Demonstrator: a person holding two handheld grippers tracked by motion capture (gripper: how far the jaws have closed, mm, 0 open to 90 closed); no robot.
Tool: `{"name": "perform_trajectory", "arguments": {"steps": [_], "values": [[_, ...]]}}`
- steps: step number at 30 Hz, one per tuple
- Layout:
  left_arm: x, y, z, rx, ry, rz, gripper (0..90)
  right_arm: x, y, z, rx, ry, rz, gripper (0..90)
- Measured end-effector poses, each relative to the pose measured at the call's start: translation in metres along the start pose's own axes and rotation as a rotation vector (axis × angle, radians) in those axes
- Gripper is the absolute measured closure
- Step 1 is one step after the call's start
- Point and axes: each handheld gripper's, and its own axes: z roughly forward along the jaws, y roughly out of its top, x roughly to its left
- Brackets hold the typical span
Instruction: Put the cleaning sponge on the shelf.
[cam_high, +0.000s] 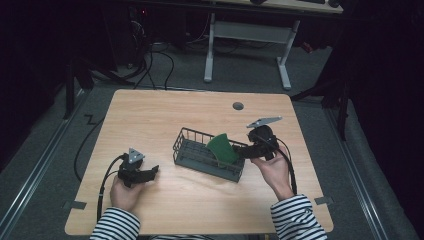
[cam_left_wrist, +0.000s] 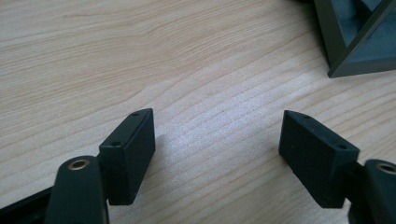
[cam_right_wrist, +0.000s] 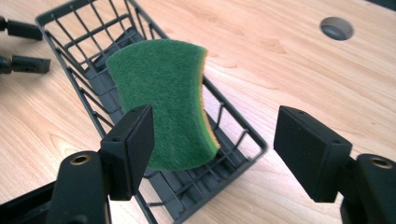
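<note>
At the left of the high view, the left gripper (cam_high: 150, 172) is held low over the wooden table (cam_high: 150, 115) in the person's left hand (cam_high: 122, 194), pointing toward the basket. Its jaws are spread wide with nothing between them; in the left gripper view only bare, pale wood grain is seen in the gap, and a dark corner of the wire basket (cam_left_wrist: 355, 42) appears at the upper right, apart from the jaws.

Near the table's middle stands the dark grey wire basket (cam_high: 192, 142), long and rectangular, with thin bars for walls and a solid floor. A green sponge (cam_high: 223, 148) is seen leaning on the basket's right end, tilted against the rim, its lower part inside. In the right gripper view the sponge (cam_right_wrist: 161, 100) is shown as a waisted pad with a coarse green scouring face and a thin yellow-orange layer along its edge.

At the right, the right gripper (cam_high: 243, 151) is held in the right hand (cam_high: 274, 170), just beside the sponge. Its jaws are spread wide; the sponge is not pinched and lies beyond the left jaw. A round grey grommet (cam_high: 238, 106) is set in the tabletop farther back.
</note>
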Motion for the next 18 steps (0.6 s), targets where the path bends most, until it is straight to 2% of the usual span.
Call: {"name": "perform_trajectory", "arguments": {"steps": [8,18], "values": [[0.000,0.000,0.000,0.000,0.000,-0.001,27.7,-0.012,-0.005,-0.011,-0.005,-0.029,0.025,30.5],[0.000,0.000,0.000,0.000,0.000,-0.001,27.7,-0.028,-0.015,-0.031,-0.049,-0.044,0.080,31.0]]}}
